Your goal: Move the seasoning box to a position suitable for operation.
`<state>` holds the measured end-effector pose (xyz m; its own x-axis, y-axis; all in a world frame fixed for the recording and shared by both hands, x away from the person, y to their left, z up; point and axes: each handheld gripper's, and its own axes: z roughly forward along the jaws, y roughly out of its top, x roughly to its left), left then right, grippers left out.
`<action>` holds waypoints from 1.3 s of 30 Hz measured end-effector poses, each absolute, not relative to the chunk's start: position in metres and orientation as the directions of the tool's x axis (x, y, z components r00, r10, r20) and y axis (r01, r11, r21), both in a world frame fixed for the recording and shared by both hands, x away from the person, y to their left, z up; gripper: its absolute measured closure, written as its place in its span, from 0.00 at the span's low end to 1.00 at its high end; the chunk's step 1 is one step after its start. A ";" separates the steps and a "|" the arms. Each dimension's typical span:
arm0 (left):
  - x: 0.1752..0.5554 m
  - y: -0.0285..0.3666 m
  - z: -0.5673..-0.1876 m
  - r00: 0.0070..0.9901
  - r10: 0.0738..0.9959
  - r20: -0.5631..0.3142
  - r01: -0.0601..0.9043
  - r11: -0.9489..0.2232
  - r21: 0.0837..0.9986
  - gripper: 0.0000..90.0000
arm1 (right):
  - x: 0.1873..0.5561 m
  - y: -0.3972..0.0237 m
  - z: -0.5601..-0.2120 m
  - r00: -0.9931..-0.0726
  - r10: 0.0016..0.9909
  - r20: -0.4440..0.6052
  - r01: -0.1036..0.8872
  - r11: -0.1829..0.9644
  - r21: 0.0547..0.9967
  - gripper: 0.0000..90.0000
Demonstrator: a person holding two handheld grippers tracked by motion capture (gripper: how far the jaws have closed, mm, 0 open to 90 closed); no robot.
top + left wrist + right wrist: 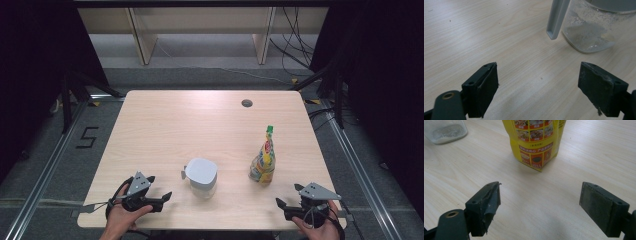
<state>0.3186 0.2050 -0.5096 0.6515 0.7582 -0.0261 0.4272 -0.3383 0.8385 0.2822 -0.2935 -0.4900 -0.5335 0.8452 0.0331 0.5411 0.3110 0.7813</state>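
A clear jar (202, 178) with a white lid and a grey side tab stands near the table's front middle; in the left gripper view the clear jar (589, 32) holds a little pale powder. A yellow food pouch (263, 159) with a green top stands upright to its right, and the yellow pouch (536, 142) is straight ahead in the right gripper view. My left gripper (159, 189) rests at the front left, open and empty, pointing toward the jar. My right gripper (286, 199) sits at the front right, open and empty, short of the pouch.
The light wooden table (165, 125) has a round cable hole (246, 103) at the back right. Wooden shelf legs (142, 37) and loose cables (295, 40) lie on the floor beyond it. Metal rails run along both sides.
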 end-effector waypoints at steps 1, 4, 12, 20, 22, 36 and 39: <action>0.319 0.205 -0.510 0.652 0.758 -0.026 0.427 -0.338 0.838 0.18 | 0.282 -0.293 -0.490 -0.533 0.845 0.033 0.541 0.311 0.781 0.20; 0.320 0.206 -0.509 0.660 0.751 -0.005 0.408 -0.353 0.842 0.18 | 0.284 -0.295 -0.489 -0.548 0.836 0.021 0.531 0.329 0.781 0.20; 0.320 0.206 -0.508 0.656 0.755 -0.006 0.407 -0.348 0.845 0.18 | 0.284 -0.295 -0.490 -0.554 0.832 0.017 0.523 0.332 0.785 0.20; 0.328 0.204 -0.505 0.637 0.771 -0.020 0.411 -0.318 0.854 0.23 | 0.284 -0.295 -0.489 -0.552 0.834 0.020 0.522 0.327 0.787 0.21; 0.332 0.200 -0.506 0.643 0.766 -0.023 0.404 -0.314 0.859 0.26 | 0.284 -0.296 -0.489 -0.563 0.826 0.023 0.516 0.330 0.791 0.22; 0.357 0.184 -0.499 0.716 0.697 0.042 0.296 -0.358 0.886 0.56 | 0.283 -0.296 -0.489 -0.536 0.844 0.025 0.511 0.301 0.805 0.22; 0.360 0.180 -0.500 0.741 0.669 0.054 0.273 -0.374 0.886 0.61 | 0.284 -0.296 -0.489 -0.535 0.844 0.024 0.512 0.301 0.804 0.22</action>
<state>0.3597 0.1802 -0.4997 0.7413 0.6690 0.0542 0.2728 -0.3740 0.8864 0.2835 -0.2964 -0.4886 -0.5352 0.8444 0.0245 0.5121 0.3013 0.8043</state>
